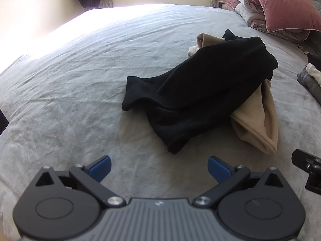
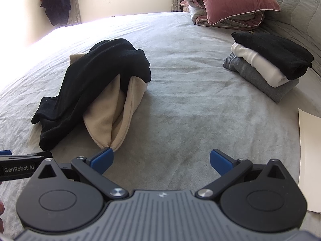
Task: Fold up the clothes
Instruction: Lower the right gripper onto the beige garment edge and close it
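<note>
Both tongs hang released and empty over the bed (image 1: 60, 80). The unfolded heap, a black garment (image 1: 200, 84) draped over a beige garment (image 2: 112, 116), lies ahead and right of the left tongs (image 1: 159, 167) and ahead and left of the right tongs (image 2: 161, 160). Its long axis runs diagonally away. The right tongs appear nearer; their left fingertip (image 2: 102, 159) sits just beside the beige hem.

Left gripper (image 1: 159, 165): jaws spread wide, nothing between the blue pads (image 1: 101, 167). Right gripper (image 2: 161, 160): jaws equally wide, empty, held just beside the left gripper.
</note>
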The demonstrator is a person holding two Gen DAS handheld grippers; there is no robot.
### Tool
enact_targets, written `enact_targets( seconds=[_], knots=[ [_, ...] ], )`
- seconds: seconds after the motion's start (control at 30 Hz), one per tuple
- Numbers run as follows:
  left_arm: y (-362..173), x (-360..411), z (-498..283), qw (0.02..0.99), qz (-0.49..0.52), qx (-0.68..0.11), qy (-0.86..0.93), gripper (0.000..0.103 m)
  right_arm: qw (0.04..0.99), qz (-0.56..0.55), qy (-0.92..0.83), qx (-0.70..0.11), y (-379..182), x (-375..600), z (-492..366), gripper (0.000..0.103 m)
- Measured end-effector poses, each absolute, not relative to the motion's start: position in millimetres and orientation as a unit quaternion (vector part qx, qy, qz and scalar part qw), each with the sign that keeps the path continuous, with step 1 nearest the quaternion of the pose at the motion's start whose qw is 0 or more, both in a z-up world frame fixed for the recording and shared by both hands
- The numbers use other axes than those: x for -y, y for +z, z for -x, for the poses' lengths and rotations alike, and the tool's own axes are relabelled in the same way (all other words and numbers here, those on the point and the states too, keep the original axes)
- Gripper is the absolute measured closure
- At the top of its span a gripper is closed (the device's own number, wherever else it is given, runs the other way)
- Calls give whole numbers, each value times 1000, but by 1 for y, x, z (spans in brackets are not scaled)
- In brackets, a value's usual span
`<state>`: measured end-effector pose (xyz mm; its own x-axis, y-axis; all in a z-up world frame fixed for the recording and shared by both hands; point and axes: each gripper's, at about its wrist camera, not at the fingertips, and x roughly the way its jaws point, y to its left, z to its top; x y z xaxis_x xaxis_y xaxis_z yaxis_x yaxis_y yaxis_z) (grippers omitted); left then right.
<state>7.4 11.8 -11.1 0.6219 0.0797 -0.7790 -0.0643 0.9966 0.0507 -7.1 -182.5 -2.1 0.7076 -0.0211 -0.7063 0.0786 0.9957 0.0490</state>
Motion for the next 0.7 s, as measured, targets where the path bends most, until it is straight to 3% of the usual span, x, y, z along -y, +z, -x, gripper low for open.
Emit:
enact_targets(
  seconds=[0.47,0.7],
  knots=[
    [12,-28,-53,900,-28,-433,38,0,919,-35,-11,-393,16,187,-30,0],
    [-19,-34,-83,905,-14,-425,26,0,905,-29,22,-425,-11,179,-68,0]
  ],
)
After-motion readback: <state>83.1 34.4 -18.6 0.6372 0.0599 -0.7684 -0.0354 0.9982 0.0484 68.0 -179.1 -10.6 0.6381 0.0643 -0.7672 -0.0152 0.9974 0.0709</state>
